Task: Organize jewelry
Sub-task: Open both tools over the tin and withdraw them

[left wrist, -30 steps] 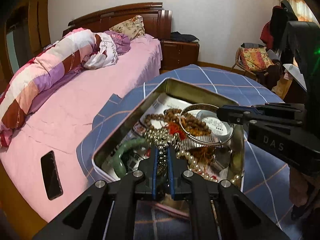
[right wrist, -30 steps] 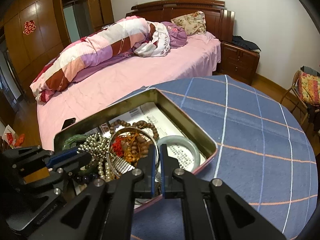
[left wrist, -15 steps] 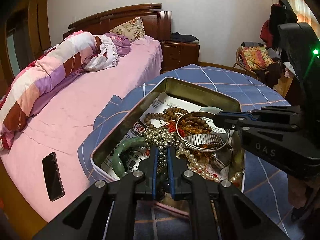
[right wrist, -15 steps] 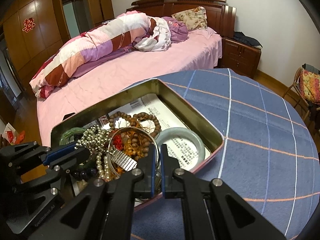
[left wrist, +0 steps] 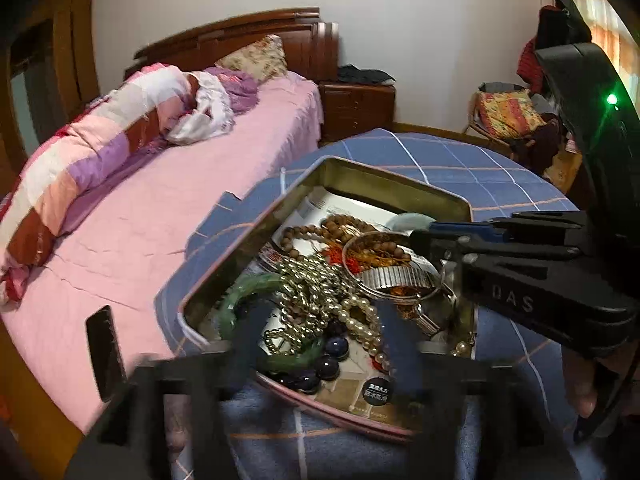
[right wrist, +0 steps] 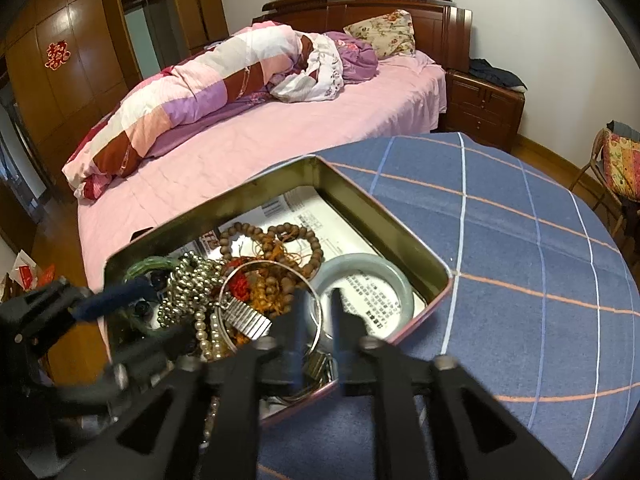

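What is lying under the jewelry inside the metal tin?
Printed paper lines the metal tin floor, showing through the pale bangle. The jewelry pile covers the rest.

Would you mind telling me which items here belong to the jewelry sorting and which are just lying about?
Job: metal tin, wooden bead bracelet, silver bead chain, pale jade bangle, green bangle, pearl strand.
Lying about: phone, quilt, pillow.

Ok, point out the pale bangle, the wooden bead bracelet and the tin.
pale bangle (right wrist: 404,286), right wrist view, on its right-hand rim.
wooden bead bracelet (right wrist: 318,250), right wrist view, on the beads at its right side.
tin (right wrist: 384,224), right wrist view, on its inner right wall.
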`<state>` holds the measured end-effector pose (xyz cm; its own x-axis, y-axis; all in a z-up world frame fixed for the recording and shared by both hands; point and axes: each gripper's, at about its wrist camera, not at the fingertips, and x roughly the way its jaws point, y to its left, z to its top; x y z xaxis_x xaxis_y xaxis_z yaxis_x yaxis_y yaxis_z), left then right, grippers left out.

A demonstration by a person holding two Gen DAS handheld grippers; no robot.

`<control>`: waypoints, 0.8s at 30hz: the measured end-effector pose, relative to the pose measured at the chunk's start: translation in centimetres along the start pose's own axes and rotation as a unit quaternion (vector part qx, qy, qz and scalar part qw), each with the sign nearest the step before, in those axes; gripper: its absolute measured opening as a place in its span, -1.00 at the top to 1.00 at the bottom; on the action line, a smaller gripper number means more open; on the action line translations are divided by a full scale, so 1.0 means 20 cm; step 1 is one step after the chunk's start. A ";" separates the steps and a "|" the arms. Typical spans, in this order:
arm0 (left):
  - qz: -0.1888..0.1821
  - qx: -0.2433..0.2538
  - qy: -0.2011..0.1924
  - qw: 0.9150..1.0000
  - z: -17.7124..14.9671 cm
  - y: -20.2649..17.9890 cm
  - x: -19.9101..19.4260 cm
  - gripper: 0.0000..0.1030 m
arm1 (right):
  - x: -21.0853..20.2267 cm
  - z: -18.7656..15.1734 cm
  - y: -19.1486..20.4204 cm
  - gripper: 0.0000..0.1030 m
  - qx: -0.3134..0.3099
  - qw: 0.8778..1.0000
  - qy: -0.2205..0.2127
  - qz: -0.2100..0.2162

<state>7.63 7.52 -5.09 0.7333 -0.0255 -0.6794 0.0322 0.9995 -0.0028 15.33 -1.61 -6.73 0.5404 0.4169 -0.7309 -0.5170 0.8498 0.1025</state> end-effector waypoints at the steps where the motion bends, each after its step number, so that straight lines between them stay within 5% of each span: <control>1: 0.001 -0.002 -0.009 1.000 0.00 0.00 -0.03 -0.45 | -0.02 0.00 -0.01 0.13 0.004 1.000 -0.005 0.002; 2: 0.000 -0.002 -0.011 1.000 0.00 0.00 -0.04 -0.45 | -0.05 0.00 -0.01 -0.02 0.008 1.000 -0.015 -0.001; 11: 0.011 -0.060 -0.046 0.997 0.03 0.09 -0.25 -0.46 | -0.29 -0.04 -0.07 -0.15 0.048 0.997 -0.063 -0.009; 24: 0.014 -0.051 -0.069 0.996 0.06 0.05 -0.35 -0.46 | -0.37 -0.05 -0.01 -0.27 0.040 0.996 -0.080 -0.007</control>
<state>3.38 8.58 0.63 0.8195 0.0062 -0.5730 -0.0530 0.9965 -0.0651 10.85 -5.15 -2.05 0.6493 0.4464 -0.6157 -0.4584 0.8757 0.1515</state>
